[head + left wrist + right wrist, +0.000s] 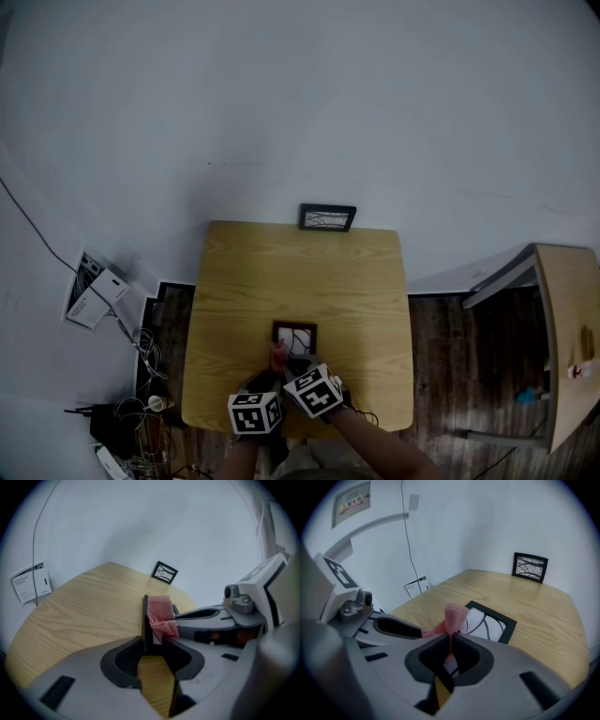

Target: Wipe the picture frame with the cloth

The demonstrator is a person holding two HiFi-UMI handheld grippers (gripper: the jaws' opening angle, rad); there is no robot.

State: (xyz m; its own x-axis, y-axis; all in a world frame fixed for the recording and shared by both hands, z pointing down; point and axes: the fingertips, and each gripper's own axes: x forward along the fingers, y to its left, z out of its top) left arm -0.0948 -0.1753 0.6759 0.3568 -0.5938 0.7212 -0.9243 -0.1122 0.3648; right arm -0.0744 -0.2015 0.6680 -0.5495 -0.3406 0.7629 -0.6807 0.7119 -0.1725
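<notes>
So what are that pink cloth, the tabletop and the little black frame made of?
Pink mesh cloth: thin open-weave fabric, perhaps synthetic; a fine grid shows and it folds limply. Light rectangular tabletop: matt wood or wood-look laminate; long grain lines. Small black picture frame: smooth matt border, wood or plastic, I can't tell.

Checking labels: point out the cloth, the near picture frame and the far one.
cloth [454, 613], right gripper view, its bunched top
near picture frame [487, 620], right gripper view, its white picture
far picture frame [327, 217], head view, its middle

picture frame [294, 332] part-hidden, side table [562, 309] — edge-cropped
</notes>
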